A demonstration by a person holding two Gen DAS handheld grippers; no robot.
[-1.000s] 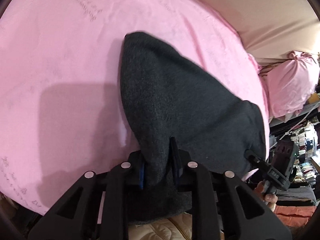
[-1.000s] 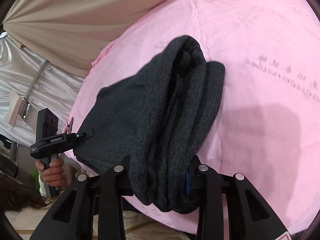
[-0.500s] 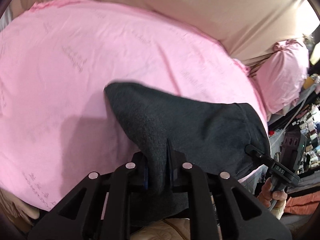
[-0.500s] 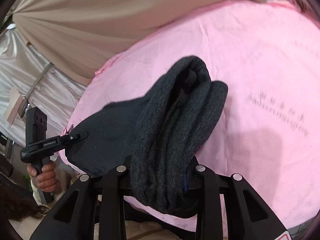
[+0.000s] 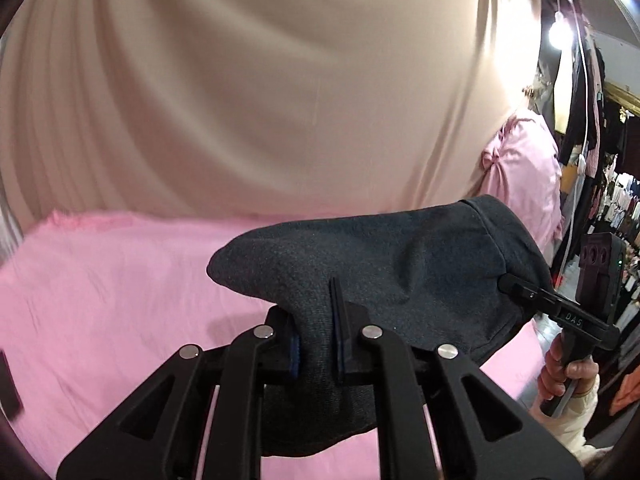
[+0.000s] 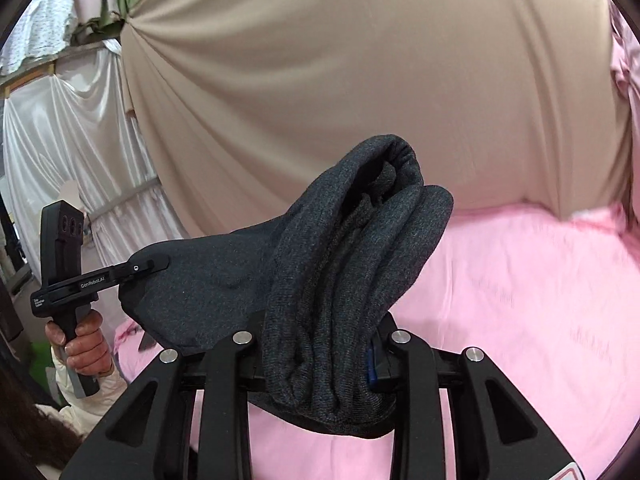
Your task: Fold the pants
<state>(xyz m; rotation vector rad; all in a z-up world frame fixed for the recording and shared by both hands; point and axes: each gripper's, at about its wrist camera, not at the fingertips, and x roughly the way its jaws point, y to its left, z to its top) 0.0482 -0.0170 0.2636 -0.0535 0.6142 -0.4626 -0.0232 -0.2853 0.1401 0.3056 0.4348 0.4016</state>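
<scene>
The dark grey pants [image 5: 400, 260] hang folded between both grippers, lifted above the pink sheet [image 5: 100, 300]. My left gripper [image 5: 316, 332] is shut on one edge of the fabric, its pads pressing a thin fold. In the left wrist view the right gripper [image 5: 516, 286] pinches the far end, held by a hand [image 5: 568, 372]. My right gripper [image 6: 320, 352] is shut on a thick, several-layered bundle of the pants [image 6: 340, 260]. The right wrist view shows the left gripper [image 6: 156, 264] clamped on the opposite corner.
A beige curtain [image 5: 280, 100] rises behind the bed. A pink tied bundle [image 5: 524, 168] and racks of clothes [image 5: 616, 200] stand at the right. White drapes [image 6: 60, 120] hang at the left. The pink sheet [image 6: 520, 300] spreads wide below the pants.
Both grippers have risen and tilted up with the pants. The fabric has left the sheet, and the curtain now fills the upper view.
</scene>
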